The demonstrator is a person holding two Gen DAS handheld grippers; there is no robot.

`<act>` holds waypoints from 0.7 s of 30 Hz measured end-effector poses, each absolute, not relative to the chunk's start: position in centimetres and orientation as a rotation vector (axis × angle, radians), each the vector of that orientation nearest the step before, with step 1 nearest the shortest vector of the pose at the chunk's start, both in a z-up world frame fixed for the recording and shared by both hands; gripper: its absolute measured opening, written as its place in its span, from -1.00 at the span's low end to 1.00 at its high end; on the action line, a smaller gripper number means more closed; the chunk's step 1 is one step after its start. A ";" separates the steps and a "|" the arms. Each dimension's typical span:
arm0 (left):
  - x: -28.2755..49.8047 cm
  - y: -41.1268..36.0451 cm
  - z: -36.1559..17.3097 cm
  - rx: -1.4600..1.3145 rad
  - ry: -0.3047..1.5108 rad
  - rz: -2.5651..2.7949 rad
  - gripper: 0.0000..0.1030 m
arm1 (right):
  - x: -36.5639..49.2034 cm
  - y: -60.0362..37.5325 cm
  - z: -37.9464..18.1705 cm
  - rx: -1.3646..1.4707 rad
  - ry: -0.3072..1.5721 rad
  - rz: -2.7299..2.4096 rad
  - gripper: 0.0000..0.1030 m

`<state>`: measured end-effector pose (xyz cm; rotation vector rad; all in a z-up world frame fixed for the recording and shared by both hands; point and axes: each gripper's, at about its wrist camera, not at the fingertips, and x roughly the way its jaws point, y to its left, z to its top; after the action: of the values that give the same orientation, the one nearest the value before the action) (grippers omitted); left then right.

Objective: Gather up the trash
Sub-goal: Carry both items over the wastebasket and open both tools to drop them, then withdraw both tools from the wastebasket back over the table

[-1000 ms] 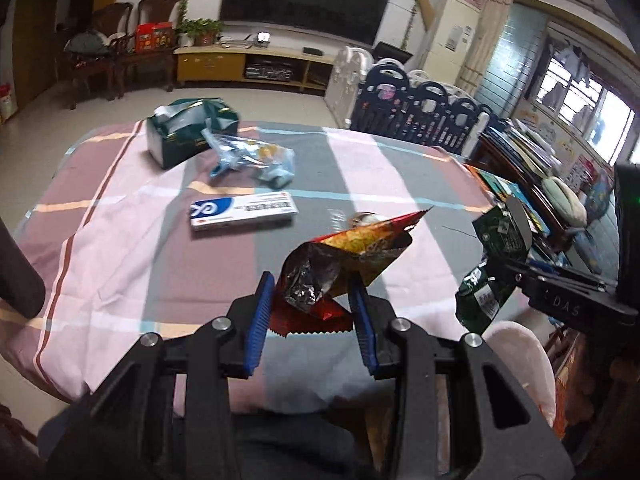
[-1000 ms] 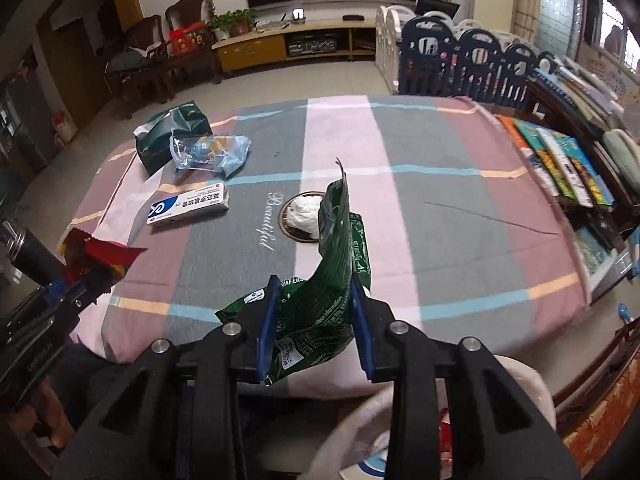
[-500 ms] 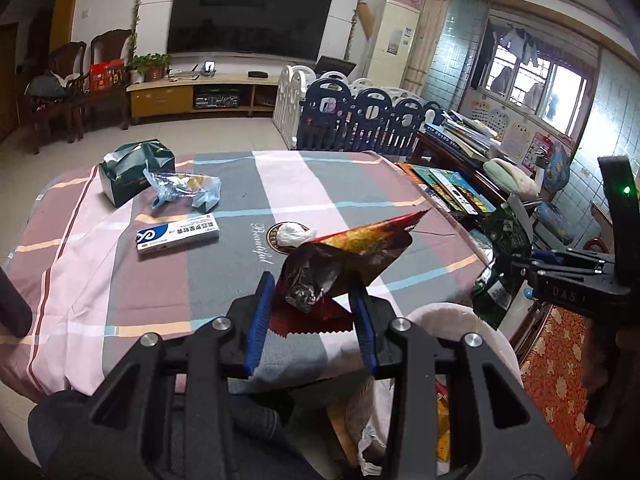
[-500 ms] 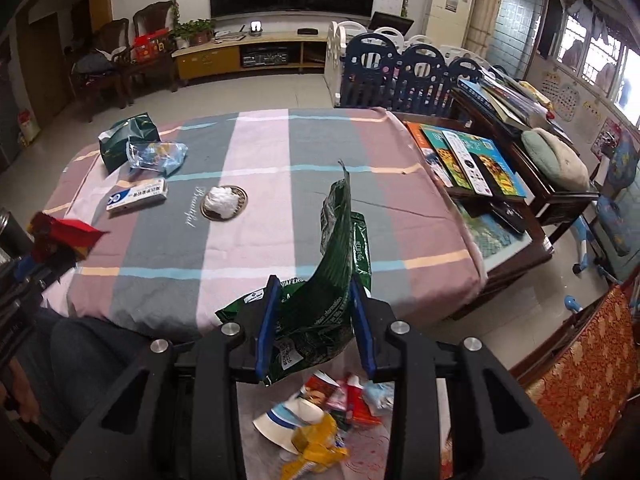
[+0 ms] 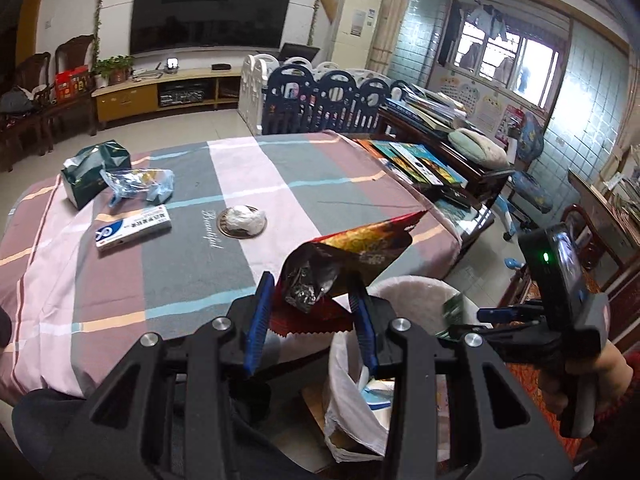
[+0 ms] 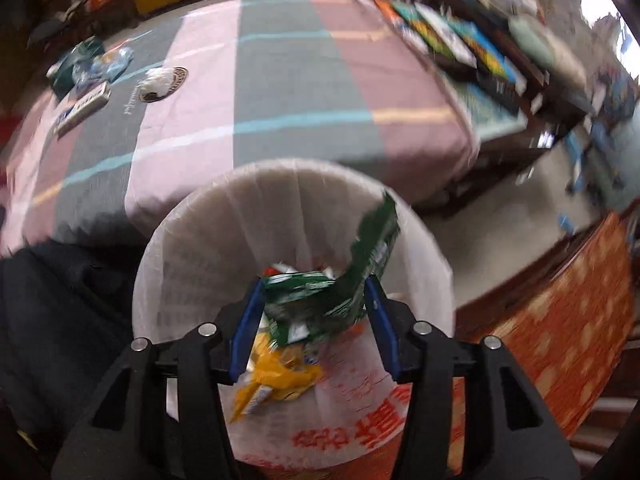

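Note:
My left gripper (image 5: 310,314) is shut on a red and orange snack bag (image 5: 352,252) with a silver inside, held near the table's front edge beside the trash bin (image 5: 420,296). My right gripper (image 6: 312,322) holds a green wrapper (image 6: 340,288) between its fingers, right over the open bin (image 6: 224,232), which is lined with a white bag and holds several wrappers. The jaws stand wider than before and the view is blurred. The right gripper also shows in the left wrist view (image 5: 500,314), at the bin's right rim.
On the plaid tablecloth (image 5: 192,264) lie a white and blue box (image 5: 134,226), a blue plastic bag (image 5: 138,184), a dark green pack (image 5: 94,172) and a crumpled tissue on a coaster (image 5: 244,219). A side table with books (image 5: 420,160) stands to the right.
Both grippers moved back and right from the table. The right gripper dropped down over the bin with the green wrapper, and its jaws have widened. The left still holds the snack bag.

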<state>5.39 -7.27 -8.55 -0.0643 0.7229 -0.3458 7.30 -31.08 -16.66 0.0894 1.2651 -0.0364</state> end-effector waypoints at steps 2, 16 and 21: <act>5.5 -7.5 -9.0 -0.061 0.738 -0.361 -0.25 | 7.4 -32.4 -16.1 0.177 1.251 -0.055 0.08; 6.8 -15.9 -17.4 -0.091 1.066 -0.794 -0.05 | 6.1 -38.4 -11.4 0.330 1.028 -0.172 0.23; 6.8 -17.1 -19.2 -0.066 1.099 -0.791 0.59 | 6.3 -38.2 -12.3 0.329 1.036 -0.161 0.23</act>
<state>6.75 -17.05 -19.22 -0.0663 1.0989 -0.7915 6.29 -38.23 -12.25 0.3293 1.0361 -0.1610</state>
